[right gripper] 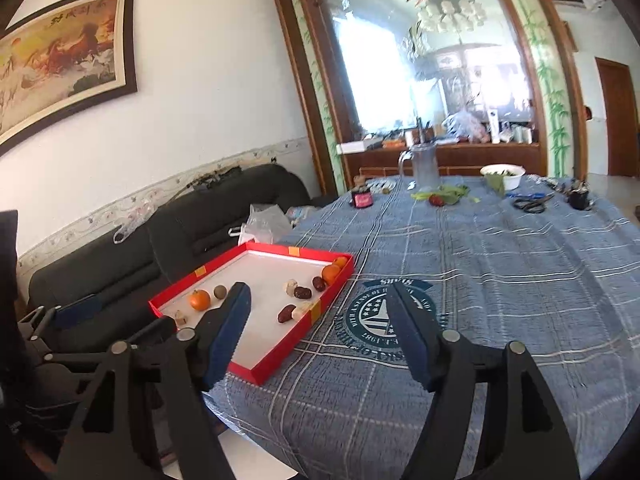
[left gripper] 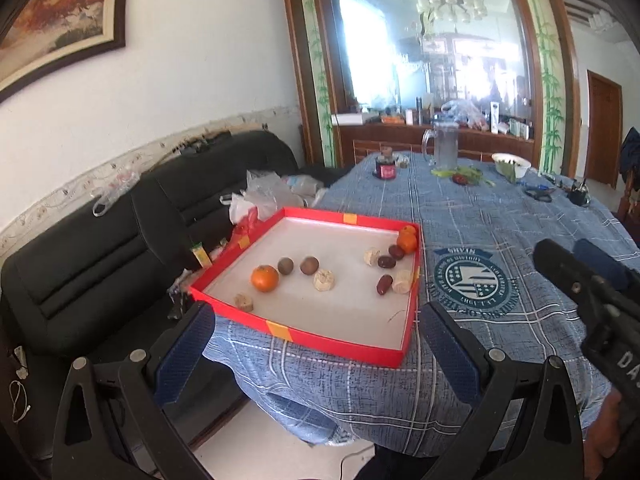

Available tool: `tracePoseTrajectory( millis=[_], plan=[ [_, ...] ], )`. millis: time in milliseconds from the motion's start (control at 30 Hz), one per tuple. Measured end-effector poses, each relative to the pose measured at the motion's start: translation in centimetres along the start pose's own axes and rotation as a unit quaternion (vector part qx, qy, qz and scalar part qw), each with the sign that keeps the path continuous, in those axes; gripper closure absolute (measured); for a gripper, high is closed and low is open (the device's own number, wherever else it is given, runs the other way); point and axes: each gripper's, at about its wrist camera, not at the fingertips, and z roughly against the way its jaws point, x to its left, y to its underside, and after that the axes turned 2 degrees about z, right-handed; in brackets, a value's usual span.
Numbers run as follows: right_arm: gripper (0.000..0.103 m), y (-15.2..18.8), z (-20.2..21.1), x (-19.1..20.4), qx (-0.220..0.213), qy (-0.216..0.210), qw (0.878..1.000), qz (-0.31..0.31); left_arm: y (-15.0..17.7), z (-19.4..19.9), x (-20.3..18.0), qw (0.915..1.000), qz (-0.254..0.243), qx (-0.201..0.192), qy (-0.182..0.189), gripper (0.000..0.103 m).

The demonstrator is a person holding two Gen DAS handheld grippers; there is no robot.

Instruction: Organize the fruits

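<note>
A red tray (left gripper: 332,342) with a white floor sits at the table's near left corner, overhanging the edge a little. In it lie an orange (left gripper: 264,278), two brown round fruits (left gripper: 285,266), several red dates (left gripper: 384,284) and several beige pieces (left gripper: 324,280). Two more oranges (left gripper: 407,240) rest in its far right corner. My left gripper (left gripper: 320,340) hangs open just in front of the tray, holding nothing. In the right wrist view my right gripper (right gripper: 322,328) is open and empty above the tray's (right gripper: 288,354) near right corner. The orange (right gripper: 199,300) shows left of its left finger.
A blue plaid cloth (left gripper: 500,220) covers the table. At its far end stand a glass pitcher (left gripper: 444,148), a white bowl (left gripper: 511,162), a red jar (left gripper: 385,170) and scissors (left gripper: 538,194). A black sofa (left gripper: 100,264) with plastic bags (left gripper: 260,196) lies left of the table.
</note>
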Motion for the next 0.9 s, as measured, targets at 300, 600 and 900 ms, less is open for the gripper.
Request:
tracePoseTrajectory(
  millis=[300, 600, 900],
  plan=[
    [0.021, 0.2, 3.9, 1.5, -0.053, 0.025, 0.998, 0.025, 0.2, 2.3, 0.4, 0.9992, 0.004, -0.041, 0.001, 0.0],
    [0.02, 1.1, 2.4, 0.0, -0.031, 0.034, 0.998, -0.036, 0.8, 2.4, 0.7, 0.9992, 0.004, -0.038, 0.01, 0.0],
    [0.02, 2.3, 1.6, 0.8, -0.014, 0.039, 0.999, -0.024, 0.9, 2.2, 1.6, 0.9991, 0.014, -0.039, -0.002, 0.0]
  ],
)
